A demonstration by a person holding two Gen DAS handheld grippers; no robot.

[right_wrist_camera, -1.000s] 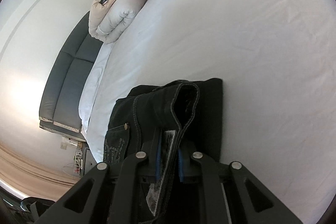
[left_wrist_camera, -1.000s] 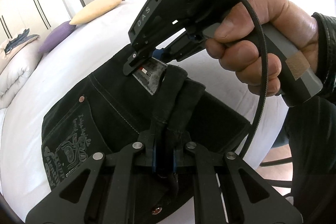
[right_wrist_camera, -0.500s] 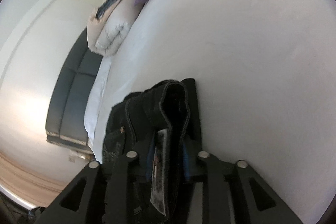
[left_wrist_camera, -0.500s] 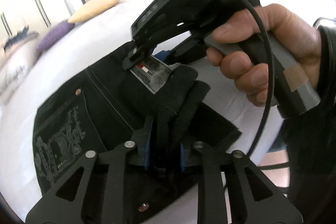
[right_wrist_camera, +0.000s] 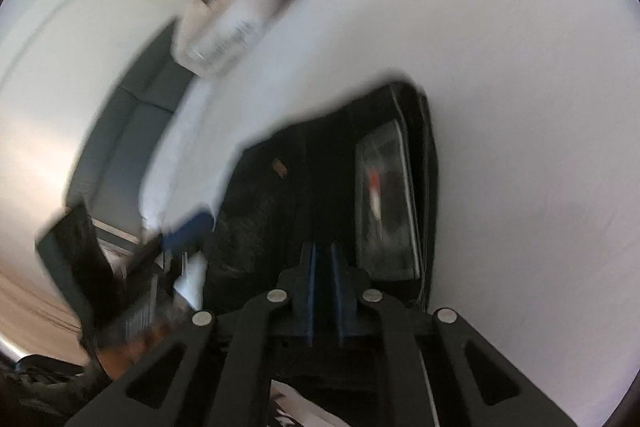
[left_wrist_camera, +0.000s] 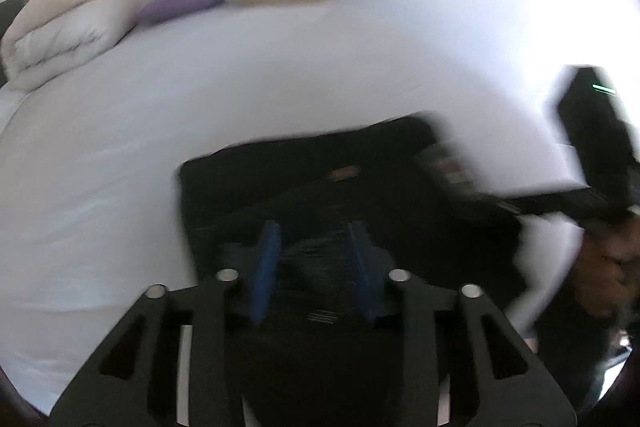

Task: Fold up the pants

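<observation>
Both grippers have let go of the waistband they pinched a second ago, and the folded black pants now lie flat on the white bed. Left gripper: jaws opening, empty, above the pants' near edge. Right gripper: jaws closing, almost together, gripping nothing, pants just beyond the fingertips.

Both grippers show black slotted finger arms, silver screws and blue pads, the right gripper glowing a green light
</observation>
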